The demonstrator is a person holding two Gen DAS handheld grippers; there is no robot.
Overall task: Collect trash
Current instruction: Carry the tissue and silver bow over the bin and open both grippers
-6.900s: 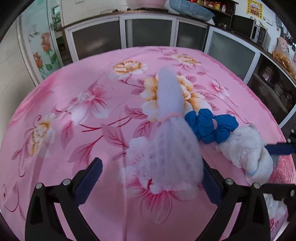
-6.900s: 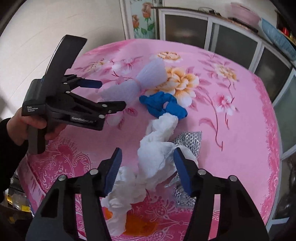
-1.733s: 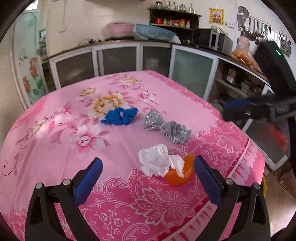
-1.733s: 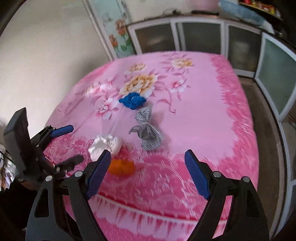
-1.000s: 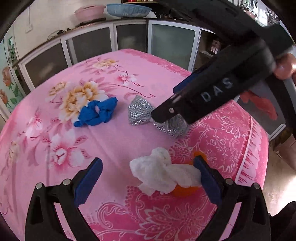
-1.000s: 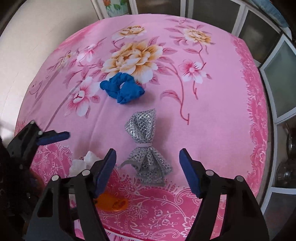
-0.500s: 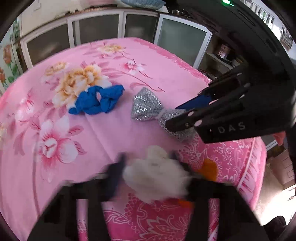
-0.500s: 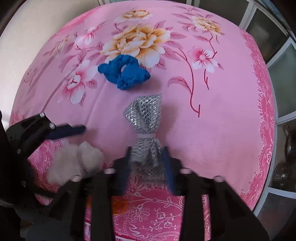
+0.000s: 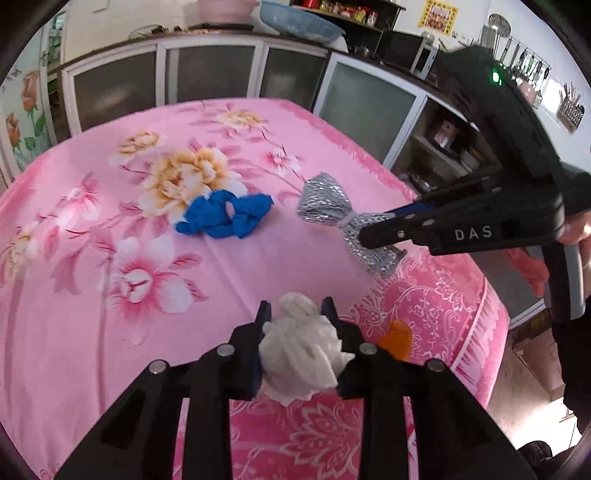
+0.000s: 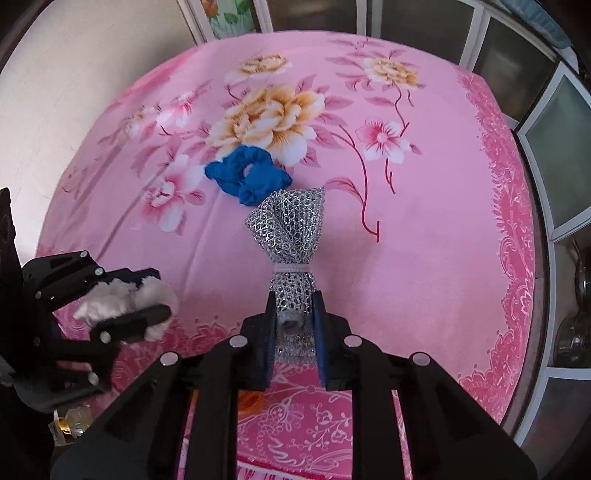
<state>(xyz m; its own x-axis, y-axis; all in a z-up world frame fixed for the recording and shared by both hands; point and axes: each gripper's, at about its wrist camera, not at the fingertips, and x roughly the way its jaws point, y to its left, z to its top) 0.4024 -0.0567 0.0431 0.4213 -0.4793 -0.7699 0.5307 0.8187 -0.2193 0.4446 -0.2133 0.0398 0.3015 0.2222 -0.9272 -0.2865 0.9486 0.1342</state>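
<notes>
Left tool point(image 9: 295, 314) closing on crumpled white tissue point(image 9: 301, 354), pads pressing both sides, wad bulging out front and below, near table point(image 9: 92, 350) front edge. Same grip seen from right wrist view: left tool point(image 10: 147, 295) at far left, tissue point(image 10: 125, 299) squeezed between its fingers, looks lifted off the cloth but hard to confirm. Right tool point(image 10: 294, 314) closing on lower half of silver mesh bow-shaped wrapper point(image 10: 288, 236), pads clamped on the part below the grey band, upper fan spread flat on the cloth ahead. From left wrist view, right tool point(image 9: 384, 229) comes in from the right, tips on the wrapper point(image 9: 332, 208); white lettering "DAS" readable on its black body, green light lit on top. Small part of a hand point(image 9: 576, 229) visible at right edge on the handle. Blue crumpled glove-like item point(image 9: 225, 216) lying loose on the floral print, left of the silver wrapper, apart from both tools; also visible just beyond the wrapper's fan point(image 10: 247, 173). Orange scrap point(image 9: 397, 338) on table just right of the tissue, partly hidden by tool finger. Pink flowered tablecloth over whole table. Yellow poster point(image 9: 439, 14) on back wall, print too small to read.
</notes>
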